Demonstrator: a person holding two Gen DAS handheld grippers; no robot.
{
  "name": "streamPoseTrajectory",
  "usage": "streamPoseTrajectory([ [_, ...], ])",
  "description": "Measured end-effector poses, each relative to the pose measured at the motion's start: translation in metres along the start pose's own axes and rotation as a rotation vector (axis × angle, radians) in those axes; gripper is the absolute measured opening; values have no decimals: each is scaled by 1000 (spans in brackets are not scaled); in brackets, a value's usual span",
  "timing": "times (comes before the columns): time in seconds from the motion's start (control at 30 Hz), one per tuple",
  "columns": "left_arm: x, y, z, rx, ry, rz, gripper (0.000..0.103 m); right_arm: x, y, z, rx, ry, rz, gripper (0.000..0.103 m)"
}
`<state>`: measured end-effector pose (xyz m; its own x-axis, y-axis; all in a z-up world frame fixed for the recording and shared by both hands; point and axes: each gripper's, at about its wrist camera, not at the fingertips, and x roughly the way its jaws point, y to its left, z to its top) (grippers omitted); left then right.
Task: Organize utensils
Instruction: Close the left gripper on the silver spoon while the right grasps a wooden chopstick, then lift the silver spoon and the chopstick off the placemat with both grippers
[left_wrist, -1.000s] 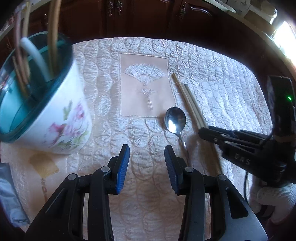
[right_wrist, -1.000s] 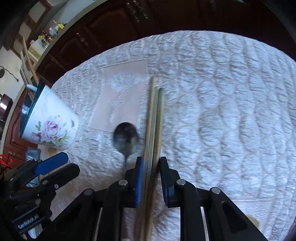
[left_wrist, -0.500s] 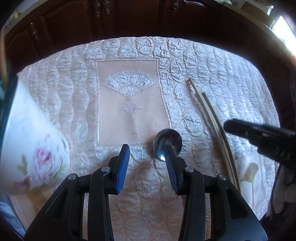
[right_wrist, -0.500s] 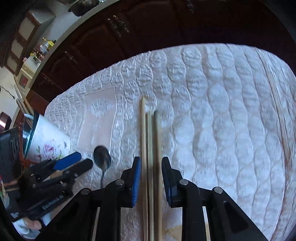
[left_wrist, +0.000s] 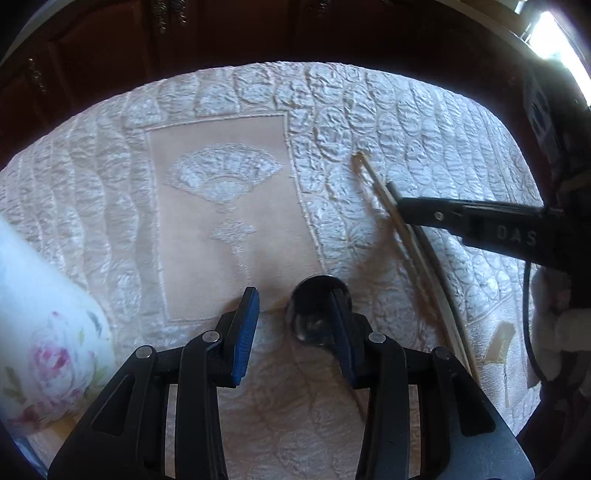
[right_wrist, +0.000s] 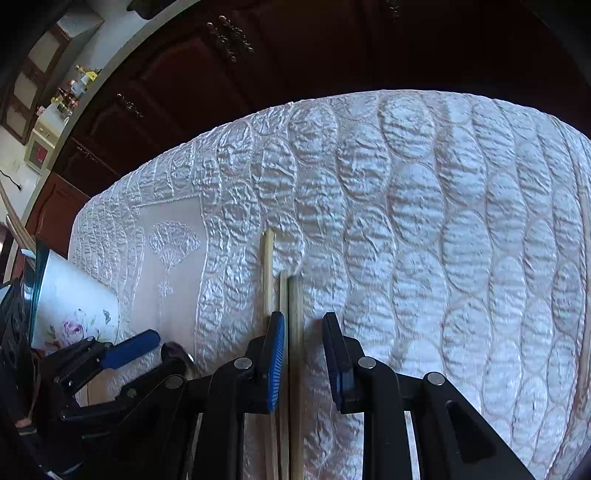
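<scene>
A metal spoon (left_wrist: 314, 310) lies on the quilted cloth, its bowl between the jaws of my left gripper (left_wrist: 293, 325), close to the right finger. The jaws are closing, but the left pad still stands clear of the spoon. Pale wooden chopsticks (right_wrist: 295, 302) lie side by side on the cloth. My right gripper (right_wrist: 304, 350) straddles one of them with a gap at its right pad; another stick lies just outside its left finger. In the left wrist view the chopsticks (left_wrist: 391, 214) run under the right gripper (left_wrist: 402, 210). The right wrist view shows the left gripper (right_wrist: 159, 354) at the spoon (right_wrist: 173, 350).
A white floral cup (left_wrist: 48, 332) with a teal inside stands at the left, with sticks poking from the cup (right_wrist: 70, 310). A fan-embroidered panel (left_wrist: 229, 206) marks the cloth. Dark wooden cabinets (right_wrist: 207, 74) stand beyond the table's far edge. A gloved hand (left_wrist: 565, 328) is at the right.
My left gripper slid right and down onto the spoon, so the cup drifted to the view's left edge. My right gripper loosened on the chopsticks and shifted along them.
</scene>
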<state>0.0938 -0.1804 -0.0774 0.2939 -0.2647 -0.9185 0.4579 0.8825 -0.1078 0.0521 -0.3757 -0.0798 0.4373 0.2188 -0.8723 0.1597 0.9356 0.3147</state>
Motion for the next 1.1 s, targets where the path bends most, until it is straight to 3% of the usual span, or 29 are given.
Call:
streamPoseTrajectory([
  [0.1, 5, -8, 6, 6, 3, -13, 24, 9, 7, 10, -11, 11, 10, 21],
  [0.17, 11, -18, 11, 13, 5, -23, 14, 10, 5, 9, -17, 9, 5, 16],
  [0.37, 0, -27, 7, -11, -13, -58, 3, -6, -4, 5, -17, -10, 16, 12],
  [0.5, -7, -31, 4, -18, -22, -64, 2, -22, -6, -5, -21, -25, 29, 12],
  [0.83, -20, -15, -31, -43, -9, -67, 1, -27, 0, -22, -50, 31, 59, 12],
  [1.1, -26, -7, -41, -18, 8, -58, 1, -30, -18, -31, -8, 36, 23, 12],
])
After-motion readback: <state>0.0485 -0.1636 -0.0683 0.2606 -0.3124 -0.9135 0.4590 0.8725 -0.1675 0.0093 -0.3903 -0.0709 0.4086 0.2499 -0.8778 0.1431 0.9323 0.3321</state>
